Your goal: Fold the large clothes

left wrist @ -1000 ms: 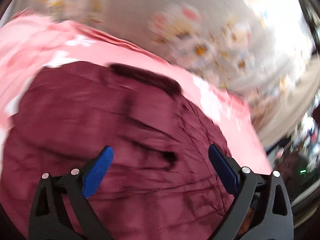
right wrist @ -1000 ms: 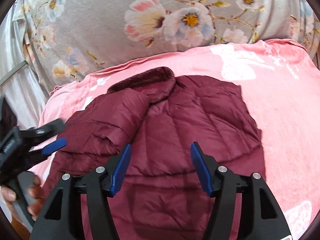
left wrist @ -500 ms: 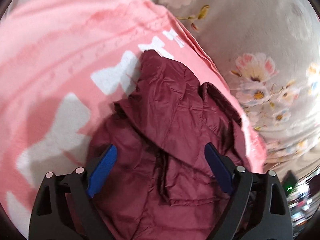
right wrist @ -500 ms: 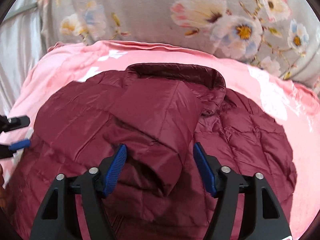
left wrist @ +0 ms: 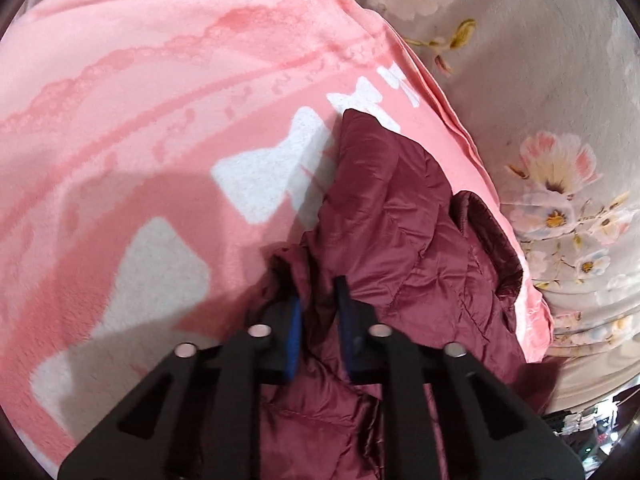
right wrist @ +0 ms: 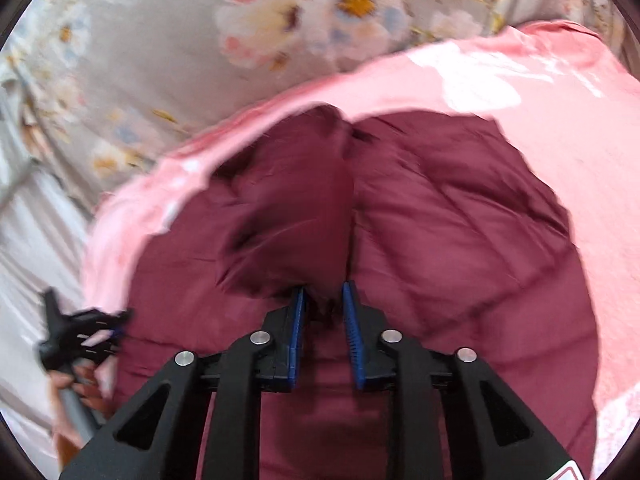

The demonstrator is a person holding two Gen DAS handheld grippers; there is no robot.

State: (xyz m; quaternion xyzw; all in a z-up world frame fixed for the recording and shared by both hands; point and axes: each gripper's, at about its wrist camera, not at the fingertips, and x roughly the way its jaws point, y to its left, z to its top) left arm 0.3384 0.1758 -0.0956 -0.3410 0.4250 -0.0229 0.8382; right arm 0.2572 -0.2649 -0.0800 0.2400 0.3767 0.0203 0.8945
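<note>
A maroon quilted jacket [left wrist: 404, 240] is spread on a pink blanket [left wrist: 160, 100] with white bow shapes, which in turn lies on a grey floral bedsheet [left wrist: 560, 100].

In the left wrist view, the left gripper [left wrist: 318, 300] is seen clenched on a bunched fold at the jacket's edge; its jaws have just been closing, and the maroon fabric is pinched between the blue pads [left wrist: 294, 332]. Ahead of this gripper and slightly to its right, a sleeve is laid across the body of the jacket, with the darker collar just beyond it to the right. To the gripper's left, only the blanket is seen, crossed by a shadow.

In the right wrist view, which is blurred, the right gripper [right wrist: 323, 304] is seen with its jaws drawn close, having just been closing as well. The end of a folded sleeve [right wrist: 288, 216] is caught between its blue pads [right wrist: 352, 332], and the fabric appears gripped there. The rest of the jacket extends ahead of this gripper and to both sides. Far to its left, at the jacket's edge, the other gripper is visible, held by a hand [right wrist: 80, 392] on a grey handle.
</note>
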